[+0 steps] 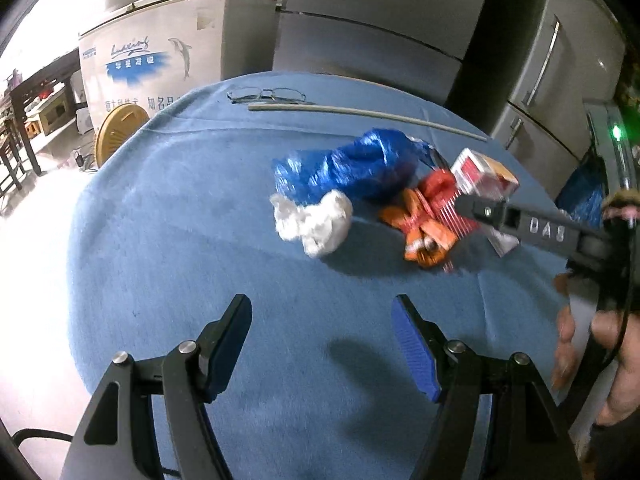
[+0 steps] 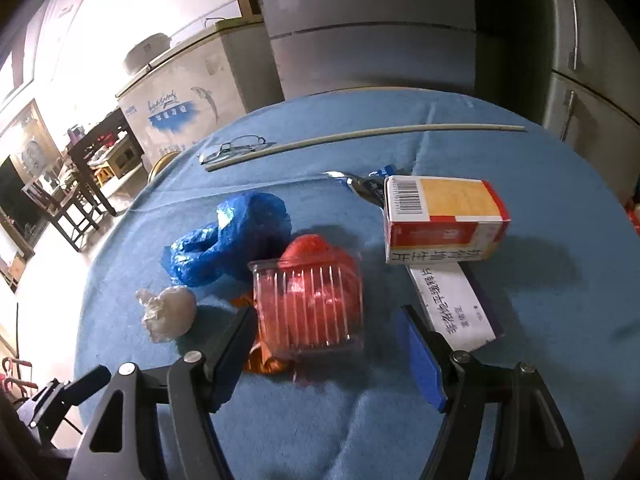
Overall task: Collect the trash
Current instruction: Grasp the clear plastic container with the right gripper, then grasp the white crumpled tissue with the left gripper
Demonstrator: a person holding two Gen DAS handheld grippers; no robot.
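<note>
Blue cloth covers the round worktop [image 2: 520,360], on which the trash is bunched near the middle, presumably so that it can be reached by either claw. Largest of the heap is the crumpled blue plastic bag [image 2: 228,240], lying slack toward the far left of the pile. Just beside it, the red-and-yellow carton [image 2: 444,220] is seen resting partly on a flat white leaflet box [image 2: 452,308]. Nearer the camera, a ribbed clear plastic tray [image 2: 312,308] holding red wrapping is set over an orange wrapper [image 2: 264,360]. A white crumpled wad [image 2: 168,312] lies apart at the left. Spectacles [image 2: 236,146] and a pale thin rod [image 2: 360,136] are kept at the far edge, well clear of the heap, and are judged not to be trash.

The right claw [image 2: 324,356] is shown spread, nothing gripped, its jaws flanking the near edge of the tray, which is probably the next pick. The left claw [image 1: 320,344] is likewise parted and empty, hovering over bare cloth short of the wad.
</note>
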